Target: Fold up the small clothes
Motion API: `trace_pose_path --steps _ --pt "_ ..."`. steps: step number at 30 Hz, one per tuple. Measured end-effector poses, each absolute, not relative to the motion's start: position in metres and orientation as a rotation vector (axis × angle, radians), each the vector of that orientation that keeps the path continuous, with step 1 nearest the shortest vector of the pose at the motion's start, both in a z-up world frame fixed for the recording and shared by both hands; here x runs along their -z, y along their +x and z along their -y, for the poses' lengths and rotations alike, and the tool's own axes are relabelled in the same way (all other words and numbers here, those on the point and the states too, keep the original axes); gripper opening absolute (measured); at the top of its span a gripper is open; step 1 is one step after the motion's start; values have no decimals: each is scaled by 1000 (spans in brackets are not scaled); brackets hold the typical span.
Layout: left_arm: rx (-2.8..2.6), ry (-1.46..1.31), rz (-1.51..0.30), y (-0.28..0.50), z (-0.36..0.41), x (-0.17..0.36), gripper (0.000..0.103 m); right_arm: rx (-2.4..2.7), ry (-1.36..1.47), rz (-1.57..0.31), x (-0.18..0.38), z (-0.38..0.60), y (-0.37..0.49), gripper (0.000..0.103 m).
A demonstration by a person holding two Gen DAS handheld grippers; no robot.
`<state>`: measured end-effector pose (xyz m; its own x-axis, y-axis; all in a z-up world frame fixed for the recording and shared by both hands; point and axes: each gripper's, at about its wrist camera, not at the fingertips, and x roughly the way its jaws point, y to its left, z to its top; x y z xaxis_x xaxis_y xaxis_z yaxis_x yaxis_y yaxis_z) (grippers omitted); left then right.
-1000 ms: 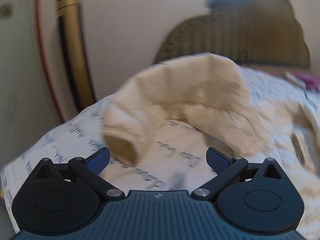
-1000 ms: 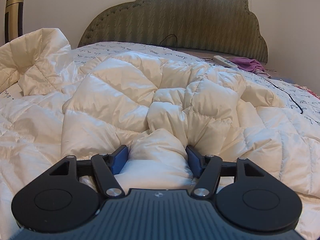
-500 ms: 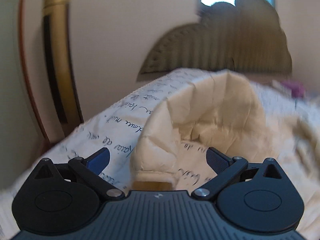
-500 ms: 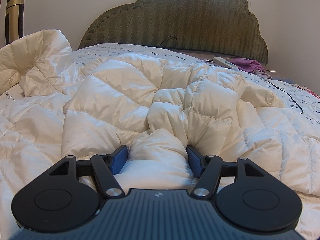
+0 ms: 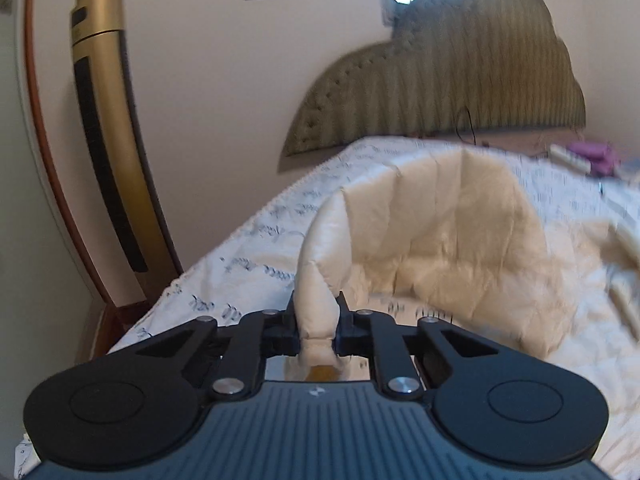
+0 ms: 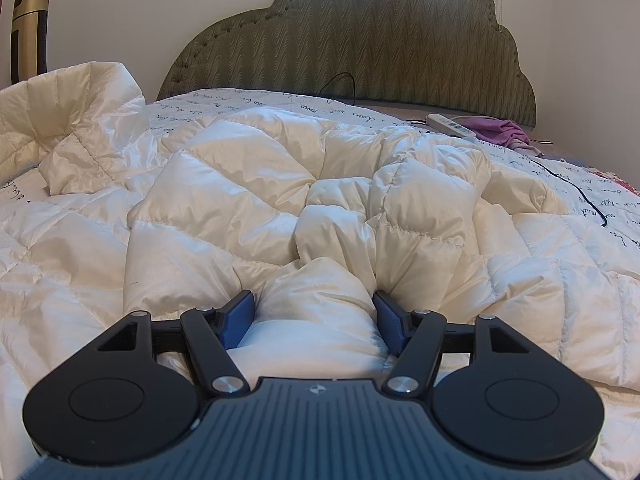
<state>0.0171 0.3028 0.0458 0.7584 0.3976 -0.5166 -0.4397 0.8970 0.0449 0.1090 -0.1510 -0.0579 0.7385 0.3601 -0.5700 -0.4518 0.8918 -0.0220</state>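
A cream quilted down jacket lies spread and rumpled on the bed. My left gripper is shut on the cuff end of its sleeve, which arches up and away to the right over the sheet. My right gripper sits on the jacket body with its blue pads pressed against both sides of a thick puffy fold. The raised sleeve also shows at the left edge of the right wrist view.
The bed has a white sheet with script print and a green padded headboard. A gold tower unit stands by the left bed edge. A white remote, purple cloth and black cable lie far right.
My left gripper was open beside the sleeve; it has moved onto the cuff and closed on it. My right gripper has stayed on the fold without moving.
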Motion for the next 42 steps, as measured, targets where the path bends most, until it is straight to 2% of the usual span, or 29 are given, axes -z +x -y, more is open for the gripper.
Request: trace_pose_path --steps 9,15,19,24,35,37,38,39,40,41,42 --pt "-306 -663 -272 -29 -370 -152 13 -451 -141 -591 58 151 110 70" --pt "-129 -727 -180 -29 -331 -195 13 -452 -135 -590 58 150 111 71" --pt "79 -714 -231 6 -273 -208 13 -454 -127 -588 58 150 111 72" --pt "302 -695 -362 71 -195 -200 13 -451 -133 -582 58 149 109 73" --pt "511 -647 -730 195 -44 -111 13 -485 -66 -583 58 158 111 77" --pt "570 -654 -844 214 -24 -89 15 -500 -42 -584 58 162 112 80" --pt "590 -685 -903 221 -16 -78 23 -510 -25 -584 58 164 113 81" --pt "611 -712 -959 228 -11 -66 41 -520 -5 -585 58 166 113 82" --pt "632 -723 -1007 230 -4 -57 52 -527 12 -586 58 168 114 82" --pt "641 -723 -1026 231 -2 -53 72 -536 33 -587 59 171 115 83" --pt "644 -713 -1012 230 -2 -52 76 -543 47 -588 59 173 116 84"
